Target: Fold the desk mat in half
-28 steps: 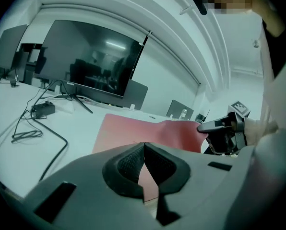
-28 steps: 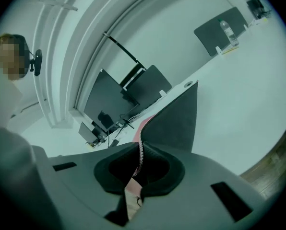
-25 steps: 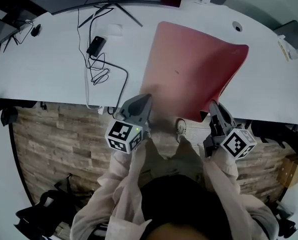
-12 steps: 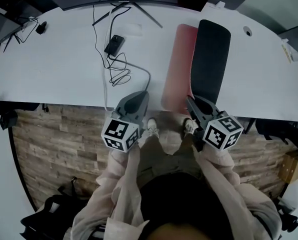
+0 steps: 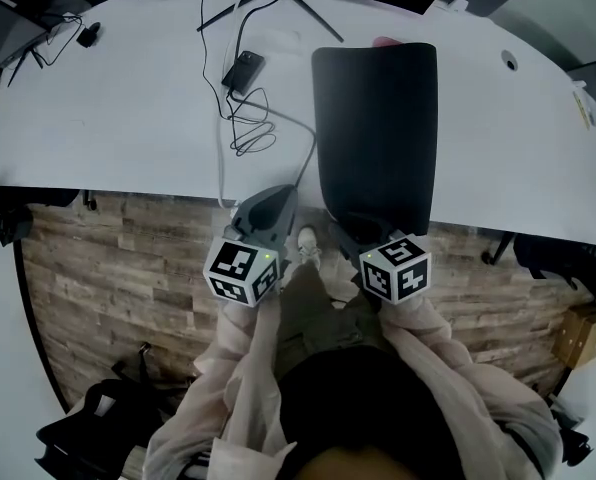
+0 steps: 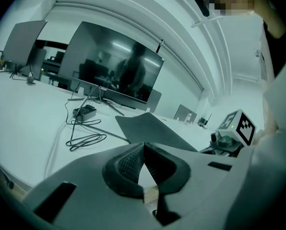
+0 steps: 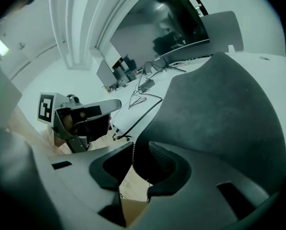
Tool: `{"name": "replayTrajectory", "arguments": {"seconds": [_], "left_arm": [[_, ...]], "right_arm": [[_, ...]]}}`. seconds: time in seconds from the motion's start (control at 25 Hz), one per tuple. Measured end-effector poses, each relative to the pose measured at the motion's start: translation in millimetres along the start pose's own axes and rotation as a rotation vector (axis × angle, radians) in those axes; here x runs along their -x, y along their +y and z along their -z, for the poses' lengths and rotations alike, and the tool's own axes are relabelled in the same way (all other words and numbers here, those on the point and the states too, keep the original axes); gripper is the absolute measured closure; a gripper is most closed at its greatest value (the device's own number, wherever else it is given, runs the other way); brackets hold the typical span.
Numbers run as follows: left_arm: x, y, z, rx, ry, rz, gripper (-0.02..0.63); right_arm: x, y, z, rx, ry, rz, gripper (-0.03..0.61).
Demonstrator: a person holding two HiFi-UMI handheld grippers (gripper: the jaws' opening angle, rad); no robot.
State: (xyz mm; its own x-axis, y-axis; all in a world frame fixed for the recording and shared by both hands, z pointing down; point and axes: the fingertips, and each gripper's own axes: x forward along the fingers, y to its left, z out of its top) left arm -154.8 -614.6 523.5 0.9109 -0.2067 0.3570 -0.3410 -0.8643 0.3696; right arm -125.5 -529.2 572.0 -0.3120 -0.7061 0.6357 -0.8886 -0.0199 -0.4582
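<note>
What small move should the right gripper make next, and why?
Probably open fully and draw back: the mat lies folded, dark side up, and the right gripper is opening its fingers at the mat's near edge, apparently not pressing it.

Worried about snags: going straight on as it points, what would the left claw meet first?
Most likely the black cable just ahead of the left claw; the folded desk mat starts slightly right. Depth is unclear.

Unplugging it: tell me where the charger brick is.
Head view: the charger brick lies on the desk, left of the folded mat, beyond its coiled cable.
</note>
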Motion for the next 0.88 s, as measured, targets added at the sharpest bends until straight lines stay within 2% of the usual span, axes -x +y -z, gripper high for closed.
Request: {"name": "replayTrajectory", "arguments": {"seconds": [0.12, 0.36, 0.48, 0.64, 0.88], "left_arm": [[2.0, -3.9, 0.8, -0.006, -0.003, 0.01, 0.588], [3.2, -19.1, -4.9, -0.039, -0.004, 0.036, 0.588], [4.4, -28.5, -11.5, -0.064, -0.013, 0.033, 0.588], [11.1, -46.7, -22.0, -0.073, -0.042, 0.027, 0.588], [15.2, -81.2, -44.4, -0.094, -0.07, 0.02, 0.588]], "right_arm": [[2.7, 6.3, -4.4, 0.003, -0.03, -0.02, 0.432], [33.2, 1.5, -22.2, -0.085, -0.148, -0.037, 0.324], [58.3, -5.4, -34.4, -0.106, -0.209, -0.046, 0.313], [99.7, -20.4, -52.0, -0.085, -0.308, -0.012, 0.37], [160.8, -43.3, -78.7, -0.069, -0.45, 0.061, 0.54]]}}
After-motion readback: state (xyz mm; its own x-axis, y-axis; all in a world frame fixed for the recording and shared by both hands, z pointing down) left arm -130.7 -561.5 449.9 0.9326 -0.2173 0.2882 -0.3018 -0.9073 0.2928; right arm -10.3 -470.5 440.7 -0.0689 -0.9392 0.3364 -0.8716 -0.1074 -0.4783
